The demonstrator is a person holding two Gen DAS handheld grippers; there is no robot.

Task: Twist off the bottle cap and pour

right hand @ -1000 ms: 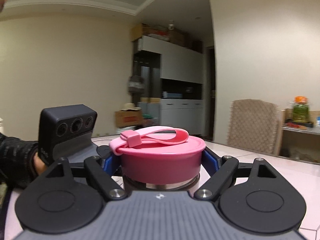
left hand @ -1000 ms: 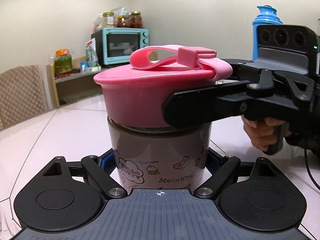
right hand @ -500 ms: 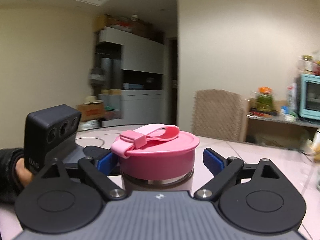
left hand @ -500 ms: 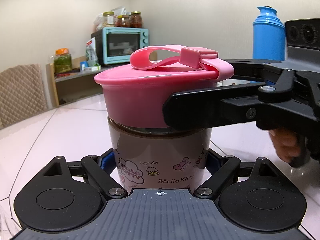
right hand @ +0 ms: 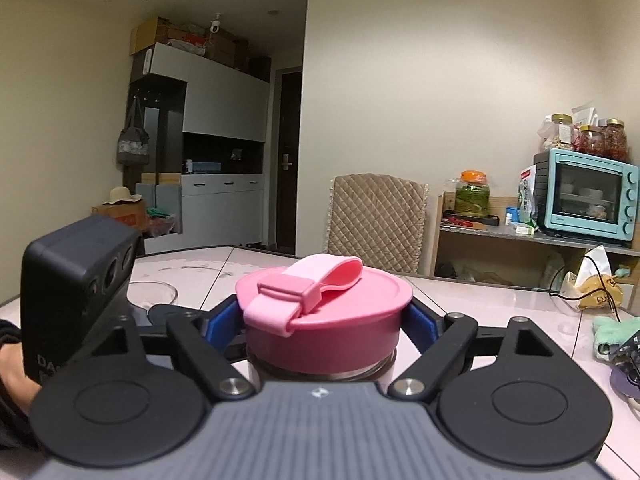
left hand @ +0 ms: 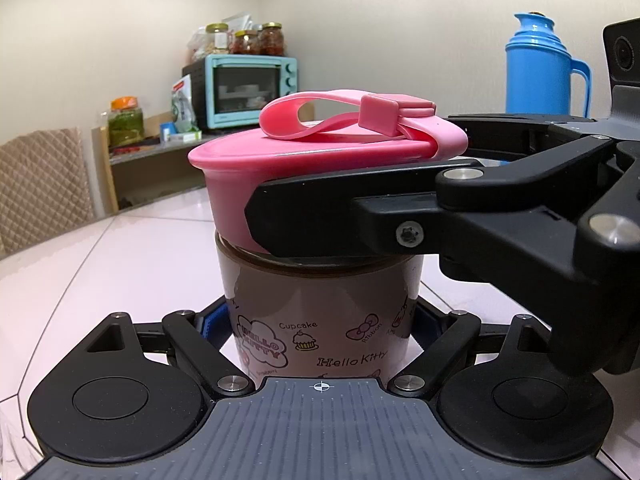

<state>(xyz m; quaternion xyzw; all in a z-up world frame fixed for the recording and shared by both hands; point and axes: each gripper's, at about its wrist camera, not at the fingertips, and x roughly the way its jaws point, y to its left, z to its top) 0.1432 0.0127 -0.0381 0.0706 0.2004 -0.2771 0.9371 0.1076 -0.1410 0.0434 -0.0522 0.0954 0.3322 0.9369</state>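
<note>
A Hello Kitty bottle [left hand: 320, 304] stands upright on the pale table, and my left gripper [left hand: 316, 322] is shut on its lower body. Its wide pink cap [left hand: 240, 184] carries a pink strap [left hand: 320, 116] folded across the top. My right gripper [right hand: 322, 320] is shut on that cap [right hand: 340, 324], with a blue pad pressed on each side. In the left wrist view one black finger [left hand: 340, 224] of the right gripper crosses the cap's front. The bottle's body is mostly hidden in the right wrist view.
A blue thermos [left hand: 536, 72] stands behind on the right. A glass bowl [right hand: 152, 292] sits on the table past the left gripper's camera block [right hand: 76, 280]. A green cloth [right hand: 612, 332] and a tissue bag [right hand: 592, 280] lie at the right. A chair [right hand: 376, 224] and a toaster oven [right hand: 588, 196] stand beyond the table.
My right gripper let go of the cap, swung around it to a new angle and shut on it again. The bottle, the cap and the left gripper kept still.
</note>
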